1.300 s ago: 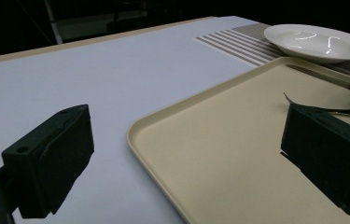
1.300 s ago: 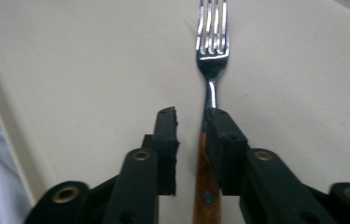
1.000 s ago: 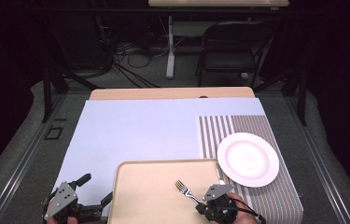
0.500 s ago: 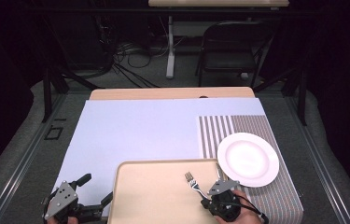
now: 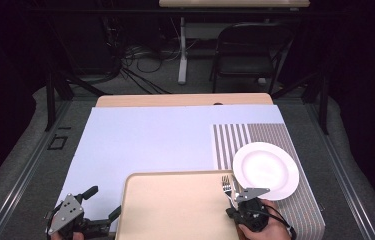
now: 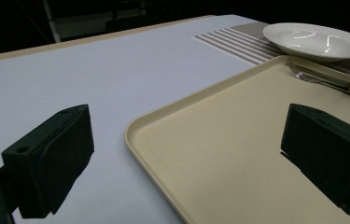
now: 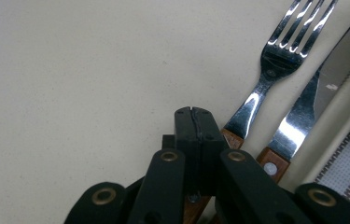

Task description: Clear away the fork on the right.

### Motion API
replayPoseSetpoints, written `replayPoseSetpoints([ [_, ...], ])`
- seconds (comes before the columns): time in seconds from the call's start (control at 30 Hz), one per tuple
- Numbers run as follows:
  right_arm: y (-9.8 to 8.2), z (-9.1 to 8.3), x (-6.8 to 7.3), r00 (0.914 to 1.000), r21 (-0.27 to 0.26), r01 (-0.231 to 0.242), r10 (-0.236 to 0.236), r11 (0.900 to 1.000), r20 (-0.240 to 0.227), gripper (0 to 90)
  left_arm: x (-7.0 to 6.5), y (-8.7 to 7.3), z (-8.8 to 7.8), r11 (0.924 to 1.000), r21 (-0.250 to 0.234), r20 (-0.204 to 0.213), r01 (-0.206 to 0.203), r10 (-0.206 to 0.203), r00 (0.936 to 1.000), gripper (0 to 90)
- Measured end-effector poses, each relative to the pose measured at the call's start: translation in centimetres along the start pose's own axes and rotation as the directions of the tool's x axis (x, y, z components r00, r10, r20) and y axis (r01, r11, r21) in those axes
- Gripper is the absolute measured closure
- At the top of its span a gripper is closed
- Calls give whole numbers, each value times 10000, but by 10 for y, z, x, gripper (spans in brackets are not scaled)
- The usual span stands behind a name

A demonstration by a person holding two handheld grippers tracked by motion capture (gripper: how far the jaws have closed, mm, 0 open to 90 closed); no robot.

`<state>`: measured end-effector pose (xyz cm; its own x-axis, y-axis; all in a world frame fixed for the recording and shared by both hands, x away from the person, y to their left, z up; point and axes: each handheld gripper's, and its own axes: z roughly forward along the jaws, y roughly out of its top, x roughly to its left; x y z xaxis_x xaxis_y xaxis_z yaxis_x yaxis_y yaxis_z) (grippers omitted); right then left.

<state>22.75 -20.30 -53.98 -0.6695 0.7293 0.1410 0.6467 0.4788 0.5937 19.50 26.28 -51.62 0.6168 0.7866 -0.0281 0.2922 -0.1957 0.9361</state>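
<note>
My right gripper is squeezed tight with its tips pressed together, and it sits over the fork's wooden handle; I can't tell if it really has hold of it. The fork lies on the tan tray, just beside the knife, near the white plate. If I push along, the fork could bump the knife and knock it off the tray's edge; my left gripper is wide open and holds nothing.
</note>
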Motion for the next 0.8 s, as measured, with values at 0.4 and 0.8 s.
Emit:
replayPoseSetpoints([
  [0.4,-1,-2,-1,9999,44,-160,160,9999,15,899,0,0,0,10000,-32,-3,56,-56,10000,29],
  [0.8,0,-9,3,9993,-471,134,-150,9988,-350,742,1,0,-1,10000,15,-138,84,-84,9999,29],
])
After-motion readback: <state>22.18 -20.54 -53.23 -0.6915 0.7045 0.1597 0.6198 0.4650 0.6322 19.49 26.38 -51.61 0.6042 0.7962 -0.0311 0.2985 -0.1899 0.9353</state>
